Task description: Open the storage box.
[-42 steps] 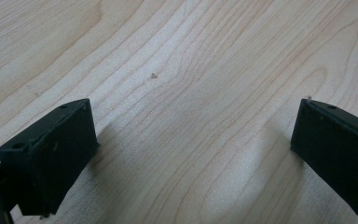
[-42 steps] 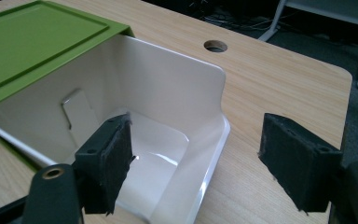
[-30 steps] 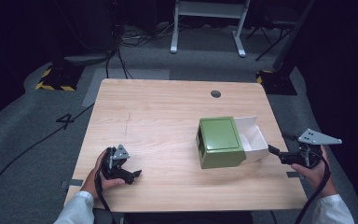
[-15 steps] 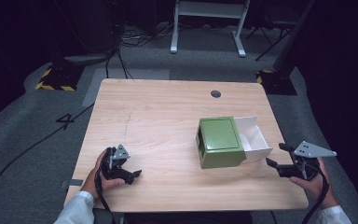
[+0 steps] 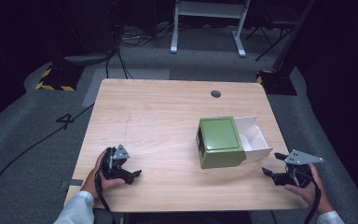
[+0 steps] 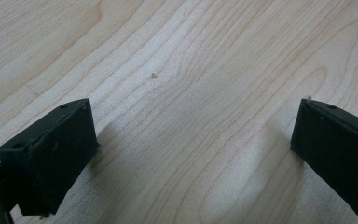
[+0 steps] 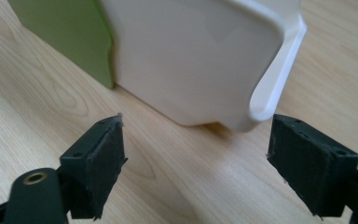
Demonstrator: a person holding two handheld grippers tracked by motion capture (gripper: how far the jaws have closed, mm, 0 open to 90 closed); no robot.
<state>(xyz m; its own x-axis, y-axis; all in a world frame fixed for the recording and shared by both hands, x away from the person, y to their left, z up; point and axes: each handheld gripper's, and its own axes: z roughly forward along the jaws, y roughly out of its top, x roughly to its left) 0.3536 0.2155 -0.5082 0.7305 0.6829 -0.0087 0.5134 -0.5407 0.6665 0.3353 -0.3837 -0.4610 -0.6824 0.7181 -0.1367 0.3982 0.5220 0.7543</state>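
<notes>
A green box [image 5: 220,142] stands right of the table's middle, with a white drawer [image 5: 254,138] pulled out of its right side. My right gripper [image 5: 273,165] rests open near the table's front right corner, just in front of the drawer. In the right gripper view the white drawer [image 7: 196,56] and the green box [image 7: 70,32] lie a short way beyond the open gripper [image 7: 196,158]. My left gripper [image 5: 130,173] lies open on the wood at the front left, held by a hand. The left gripper view shows its jaws spread over bare wood [image 6: 186,93].
The wooden table [image 5: 158,116] has a round dark cable hole [image 5: 216,94] near its far edge. Grey carpet with cables and a white stand's legs [image 5: 207,28] lie beyond the table. A yellow-black striped marker [image 5: 53,84] lies on the floor at the left.
My right gripper has dropped and come toward the front edge of the table, away from the drawer's side. The left gripper has stayed put.
</notes>
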